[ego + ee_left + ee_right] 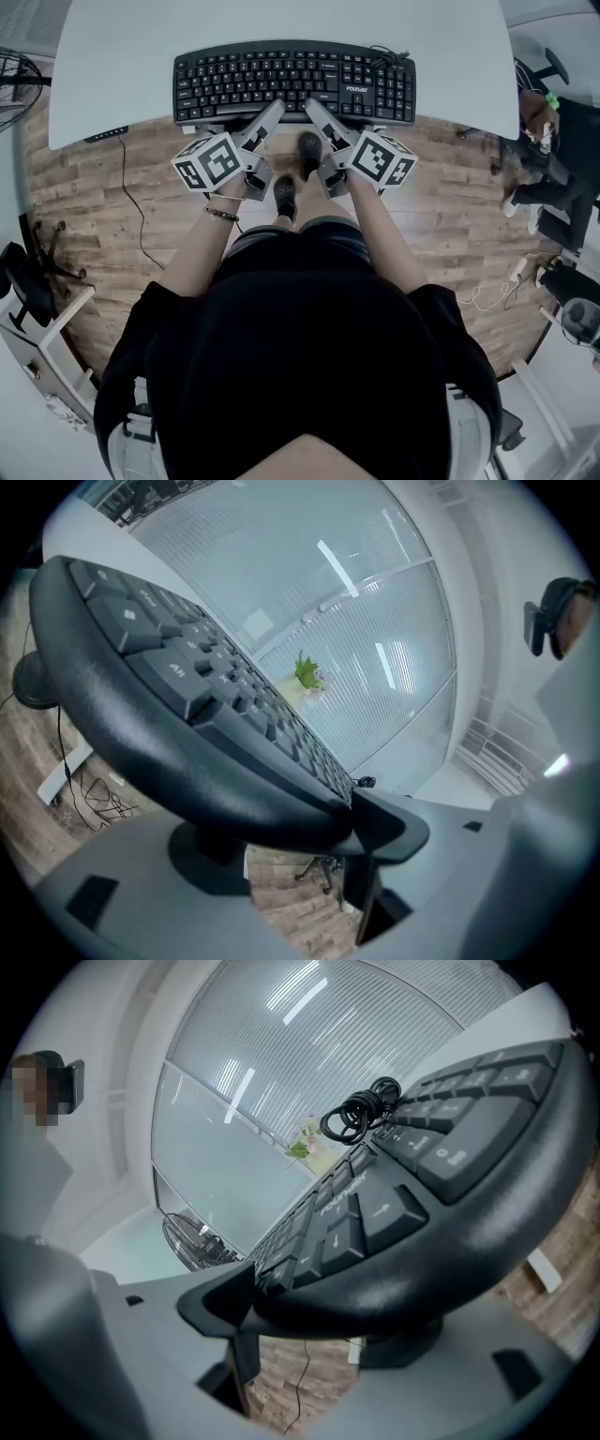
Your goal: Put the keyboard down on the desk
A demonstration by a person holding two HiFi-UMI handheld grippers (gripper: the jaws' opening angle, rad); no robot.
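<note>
Keyboard (281, 80) rests on desk (281, 23) — left gripper (274, 107), right gripper (313, 106) straddle it.

The keyboard (293, 84), at 12 o'clock in the head view, is black plastic. Its keycaps are matt and its front rim is smooth with a faint sheen. The desk (281, 23) has a smooth, matt, pale surface. The floor (450, 216), at 3 and 9 o'clock, is wood-look planking with visible grain and a dull finish. The left gripper (273, 110) and right gripper (312, 106) are smooth, matt grey plastic. The person's top (300, 375), at 6 o'clock, is matt black cloth.

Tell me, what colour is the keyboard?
The keyboard is black with white lettering; the head view shows it best.
</note>
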